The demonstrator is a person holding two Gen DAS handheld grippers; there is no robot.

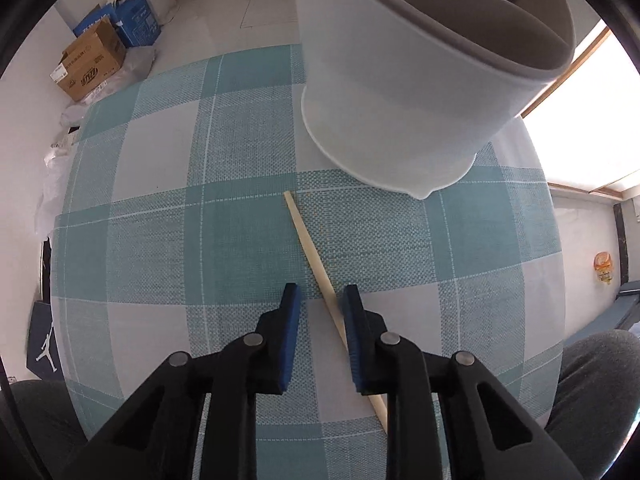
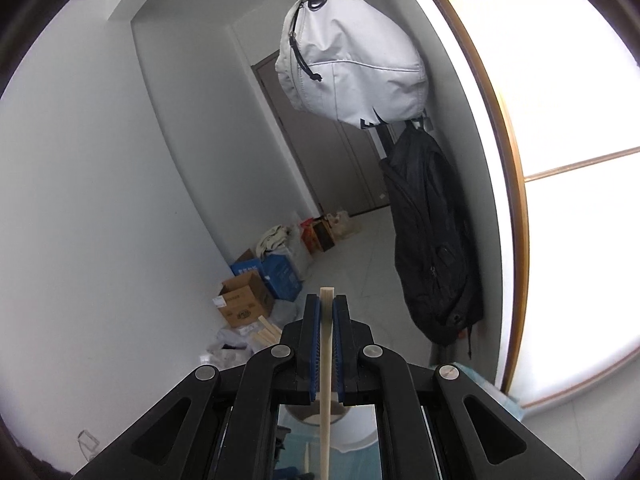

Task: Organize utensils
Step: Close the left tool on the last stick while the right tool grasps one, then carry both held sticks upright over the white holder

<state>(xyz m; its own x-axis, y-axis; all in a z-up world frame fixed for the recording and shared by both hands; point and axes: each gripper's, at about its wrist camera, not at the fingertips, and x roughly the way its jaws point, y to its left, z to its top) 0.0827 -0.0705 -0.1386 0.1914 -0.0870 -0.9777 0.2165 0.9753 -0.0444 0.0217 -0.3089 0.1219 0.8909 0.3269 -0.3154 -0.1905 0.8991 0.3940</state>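
Note:
A pale wooden chopstick (image 1: 308,240) lies slantwise on the teal-and-white checked tablecloth (image 1: 160,200). My left gripper (image 1: 320,288) points down at it, open, its blue pads either side of the stick, which runs close beside the right pad (image 1: 354,320). A white utensil holder (image 1: 392,92) with a grey rim stands just beyond, at the upper right. In the right wrist view, my right gripper (image 2: 327,300) is shut on a second chopstick (image 2: 326,360), held upright in the air. The holder (image 2: 356,432) shows below, through the gripper's frame.
Cardboard boxes (image 1: 88,64) and a blue carton (image 1: 136,20) sit on the floor past the table. A person's grey-trousered leg (image 1: 600,380) is at the near table edge. A white bag (image 2: 348,68) and black backpack (image 2: 432,248) hang by the window.

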